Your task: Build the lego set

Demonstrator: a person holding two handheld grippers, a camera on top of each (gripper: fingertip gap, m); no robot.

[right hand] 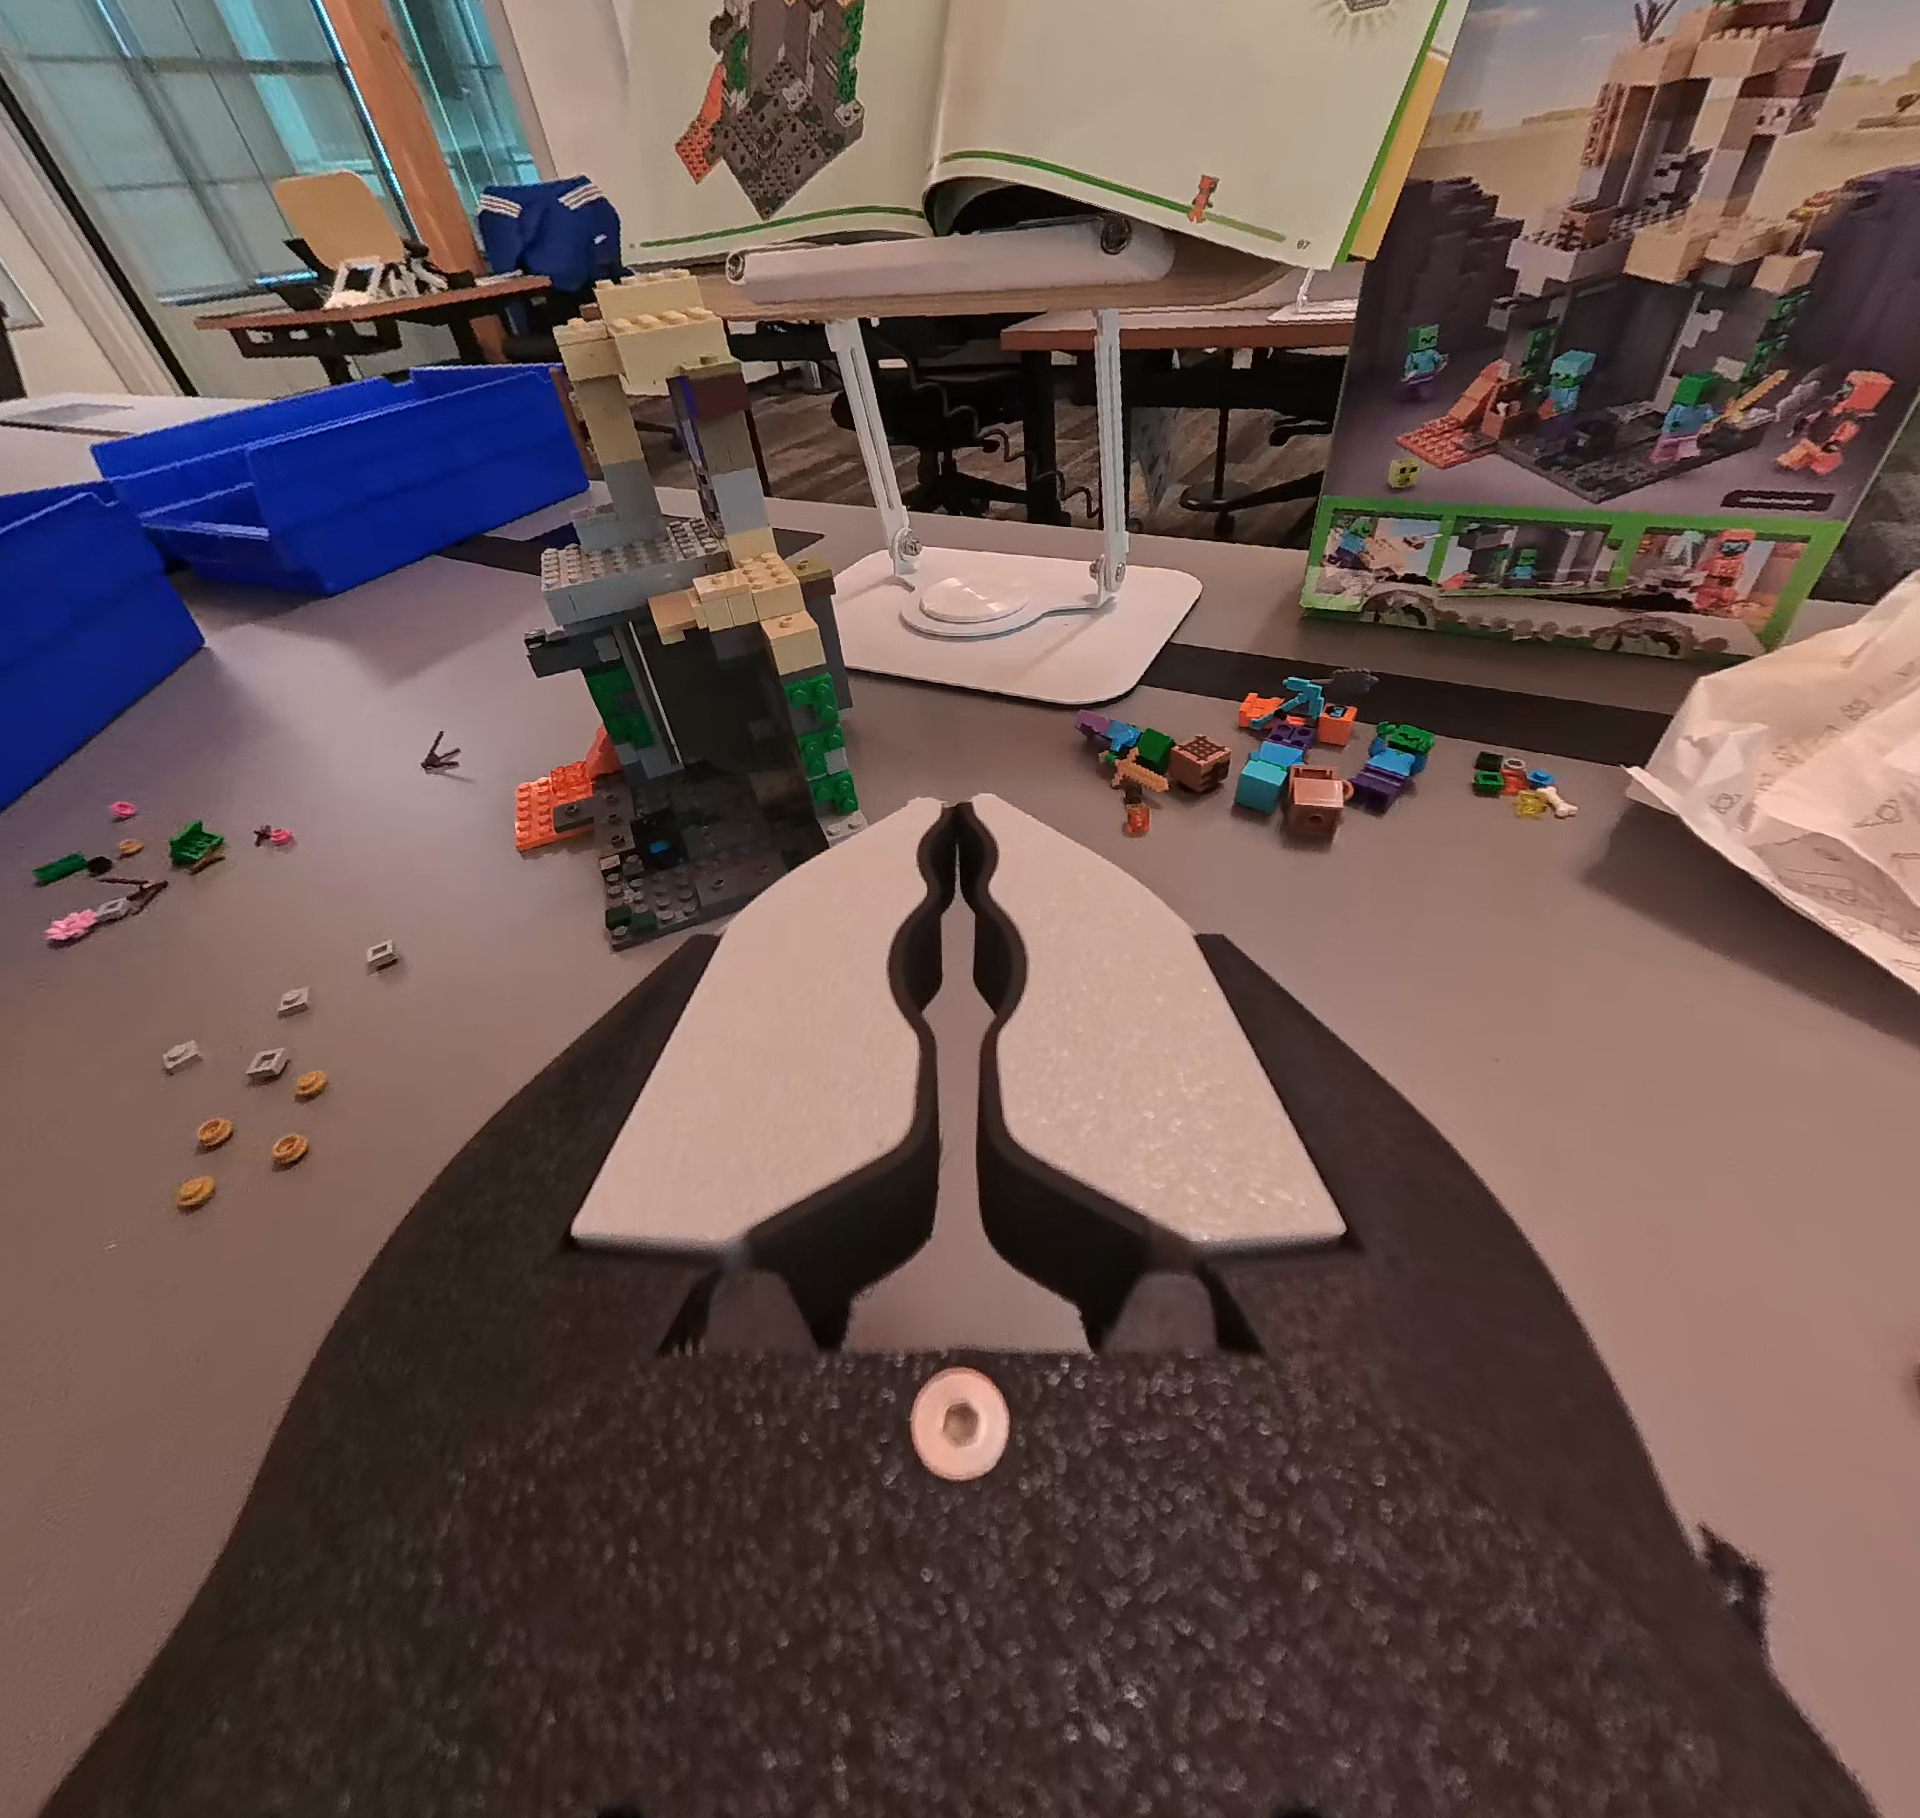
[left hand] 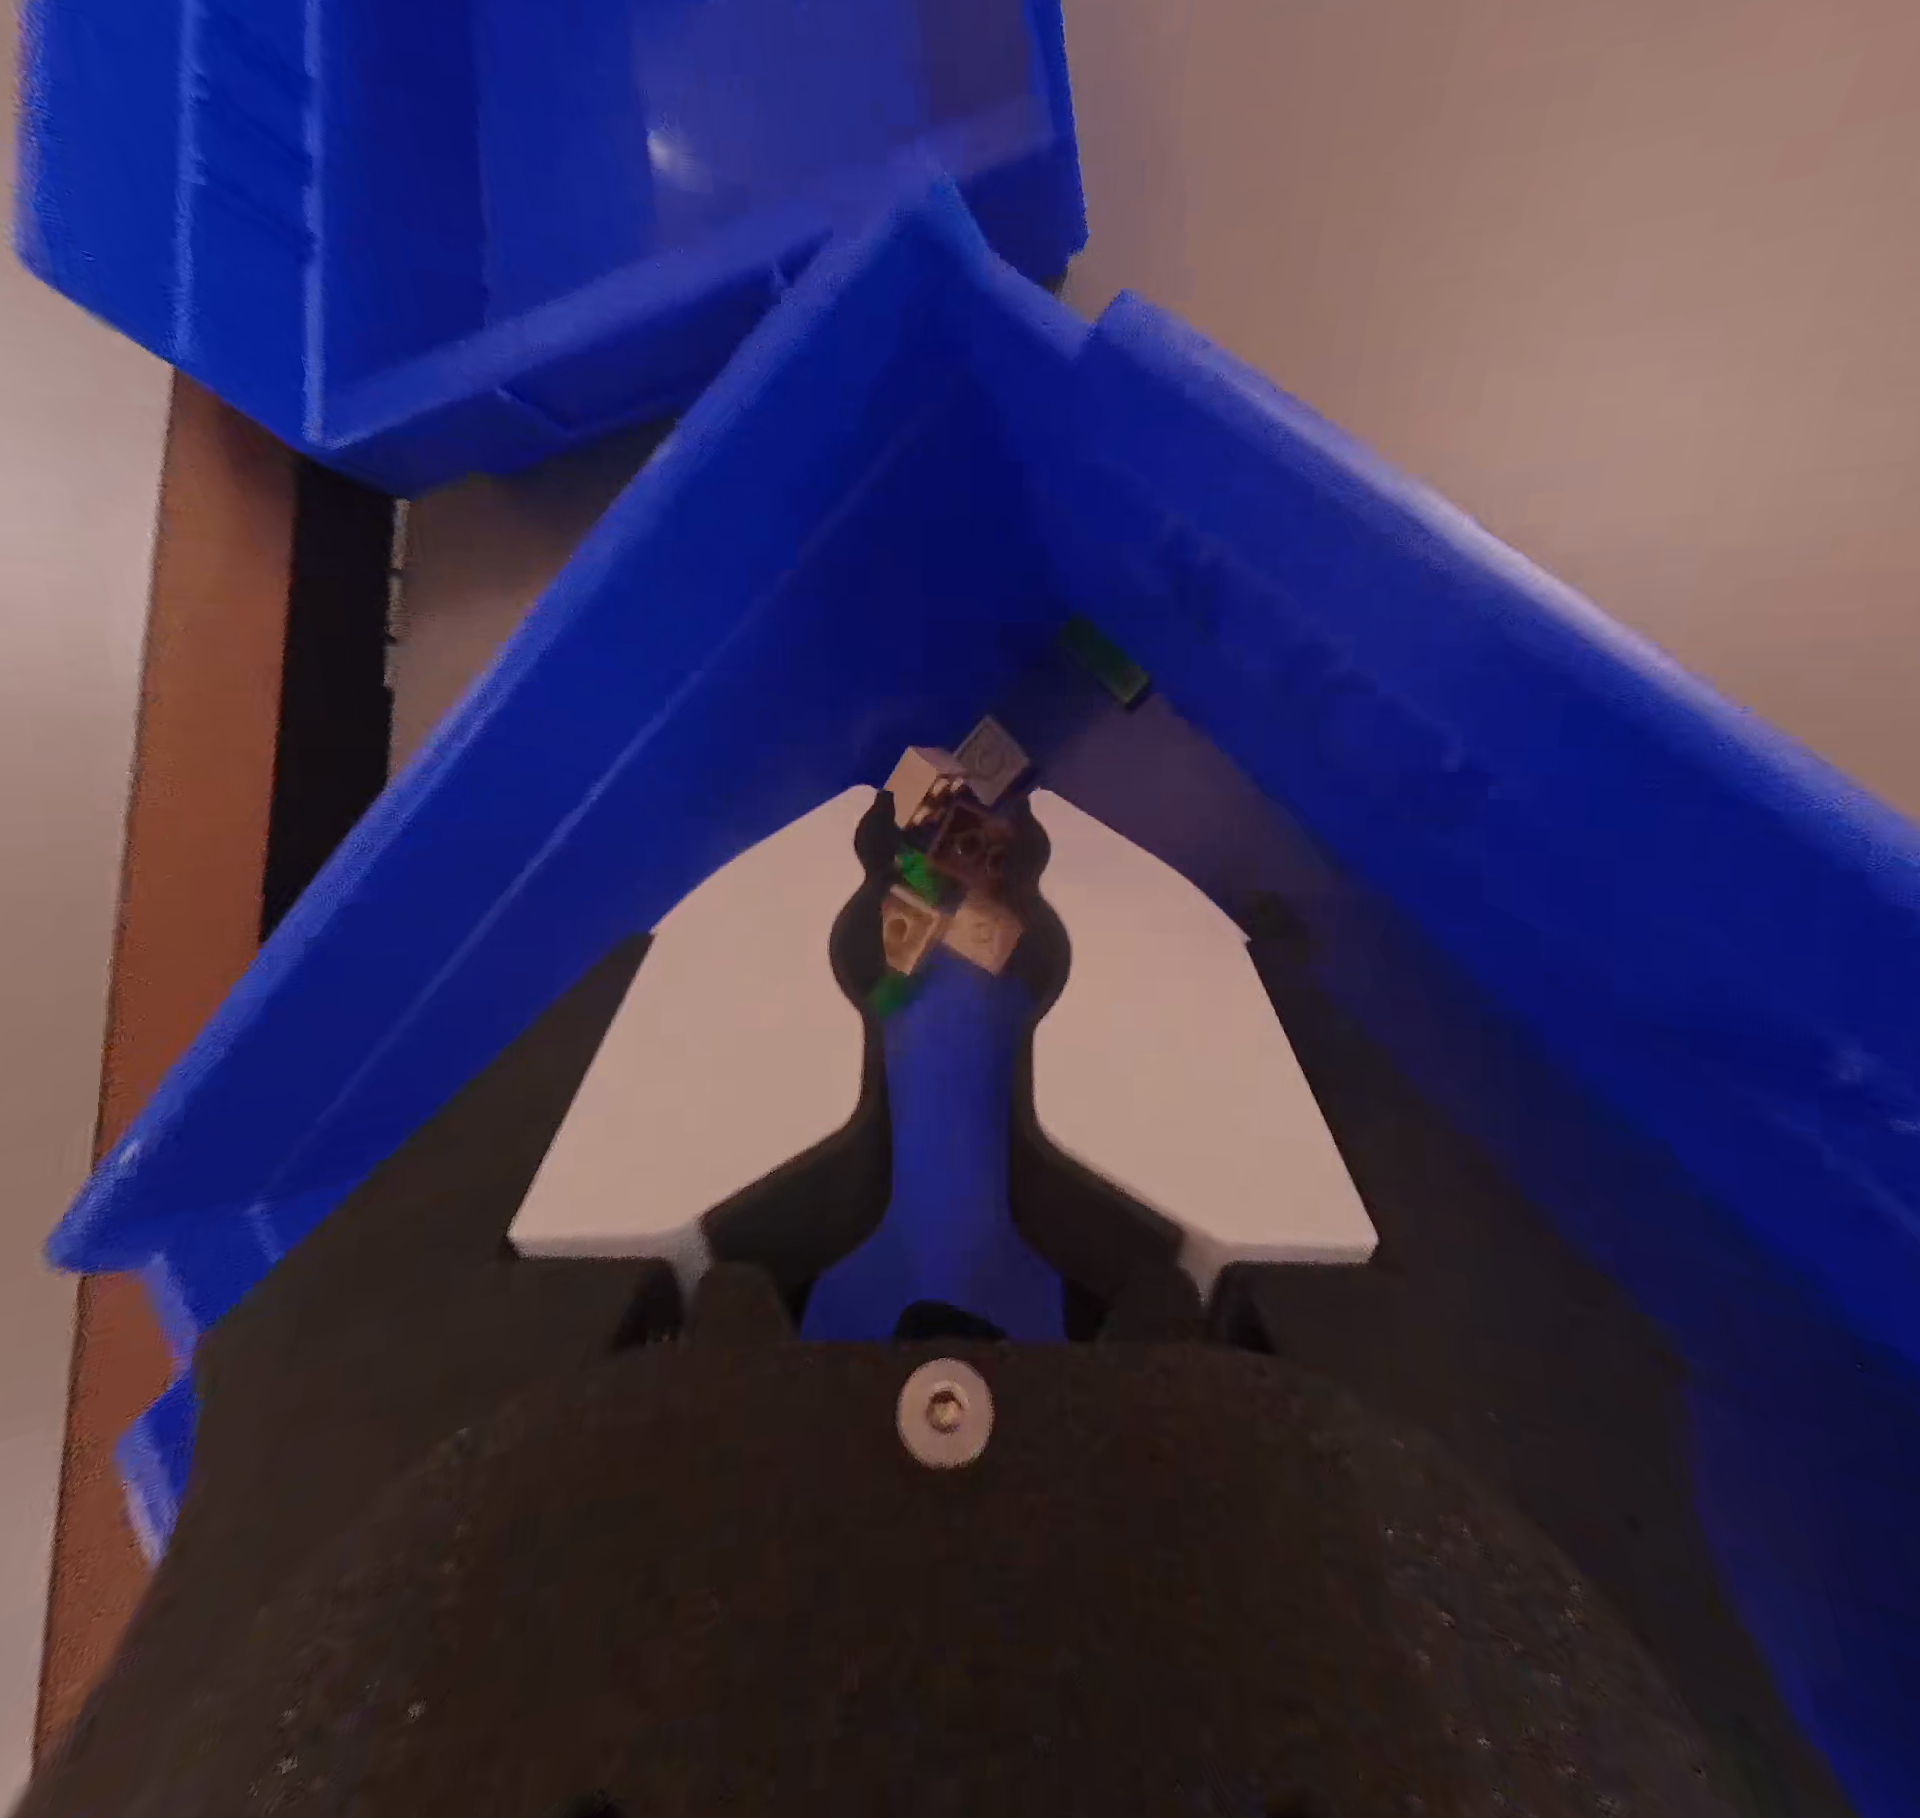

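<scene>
In the left wrist view my left gripper (left hand: 954, 833) reaches into the corner of a blue bin (left hand: 1455, 729). Its jaws stand narrowly apart, closed on a small cluster of tan, brown, grey and green lego pieces (left hand: 961, 864). A green piece (left hand: 1103, 669) lies loose by the bin wall. In the right wrist view my right gripper (right hand: 958, 812) is shut and empty, held above the grey table (right hand: 1455, 1093). It is just in front of the partly built lego tower (right hand: 691, 625), which has tan bricks on top and a dark base.
An instruction booklet (right hand: 987, 54) rests on a white stand (right hand: 997, 615) behind the tower, with the set's box (right hand: 1621, 314) to the right. Minifigures and small parts (right hand: 1288, 750) lie at the right. Loose studs and tiles (right hand: 249, 1093) lie at the left. Blue bins (right hand: 343, 469) and a paper bag (right hand: 1808, 781) flank the table; another bin (left hand: 520, 158) shows in the left wrist view. From the right gripper's tips to the partly built lego tower (right hand: 691, 625) is close to 15 centimeters.
</scene>
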